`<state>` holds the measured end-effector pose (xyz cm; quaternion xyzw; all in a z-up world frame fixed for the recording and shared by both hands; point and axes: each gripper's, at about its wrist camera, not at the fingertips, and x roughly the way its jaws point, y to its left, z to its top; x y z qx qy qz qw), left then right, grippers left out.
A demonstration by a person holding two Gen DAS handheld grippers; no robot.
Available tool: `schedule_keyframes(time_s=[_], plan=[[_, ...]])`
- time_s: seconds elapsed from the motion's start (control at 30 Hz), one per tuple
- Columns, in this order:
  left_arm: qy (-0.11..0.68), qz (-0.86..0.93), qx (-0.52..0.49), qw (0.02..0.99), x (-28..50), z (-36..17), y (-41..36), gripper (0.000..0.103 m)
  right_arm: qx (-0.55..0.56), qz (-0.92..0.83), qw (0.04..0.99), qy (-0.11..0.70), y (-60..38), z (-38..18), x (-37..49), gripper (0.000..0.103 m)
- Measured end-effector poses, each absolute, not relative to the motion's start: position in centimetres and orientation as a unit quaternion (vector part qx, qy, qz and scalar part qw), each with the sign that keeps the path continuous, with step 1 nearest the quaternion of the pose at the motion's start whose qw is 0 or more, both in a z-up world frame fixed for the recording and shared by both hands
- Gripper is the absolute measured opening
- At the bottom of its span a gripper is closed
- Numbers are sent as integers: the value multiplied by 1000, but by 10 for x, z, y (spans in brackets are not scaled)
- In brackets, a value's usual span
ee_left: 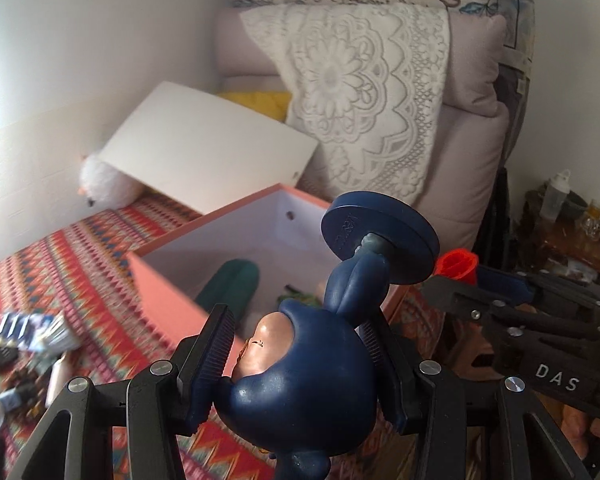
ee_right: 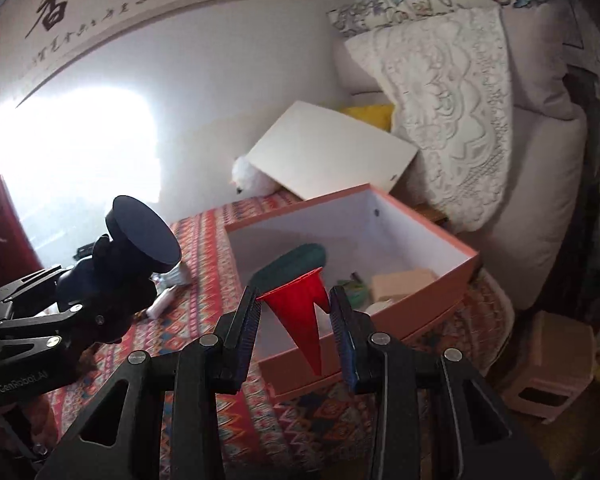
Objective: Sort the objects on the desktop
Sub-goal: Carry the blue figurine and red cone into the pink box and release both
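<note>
Inverted blue figurine (ee_left: 300, 380), red cone (ee_right: 304, 312)

"DAS" on the right claw (ee_left: 466, 276); "GenRobot.AI" on the left claw (ee_right: 84, 280).

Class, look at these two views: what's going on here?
A person is sorting things into a pink box on a patterned cloth. The left gripper is shut on a blue figurine, held upside down. The right gripper is shut on a red cone. Both are held near the open box, which already holds a few items.
</note>
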<state>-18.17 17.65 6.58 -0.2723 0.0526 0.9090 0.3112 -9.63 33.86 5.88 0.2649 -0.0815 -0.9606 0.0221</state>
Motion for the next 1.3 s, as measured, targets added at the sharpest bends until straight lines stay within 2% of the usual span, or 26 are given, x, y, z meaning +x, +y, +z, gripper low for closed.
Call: schedule_keyframes(time_s=[0.17, 0.63, 0.7, 0.73, 0.77, 0.8, 0.83, 0.87, 1.1, 1.3], plan=[[66, 902, -289, 315, -226, 60, 216, 55, 269, -959, -5, -89, 377, 56, -135, 38], [105, 888, -331, 303, -339, 6, 294, 55, 313, -942, -14, -118, 440, 2, -274, 38], [105, 887, -334, 300, -348, 1, 296, 59, 315, -940, -7, -132, 447, -3, -290, 39], [106, 892, -331, 290, -352, 0, 296, 67, 317, -938, -4, -141, 449, -6, -298, 52], [106, 896, -328, 279, -355, -1, 296, 80, 317, -937, -19, -147, 453, -9, -302, 66], [105, 900, -323, 272, -358, -2, 295, 87, 316, -936, -35, -152, 457, -11, -306, 75], [99, 903, -316, 274, -358, -1, 293, 97, 313, -935, -37, -162, 462, -14, -306, 89], [92, 904, -311, 278, -357, 0, 291, 99, 310, -934, -39, -174, 467, -17, -307, 92], [94, 910, -297, 275, -339, 12, 280, 99, 317, -927, -56, -191, 477, -26, -301, 92], [87, 916, -285, 268, -307, 34, 250, 99, 300, -933, -57, -188, 458, -4, -267, 92]])
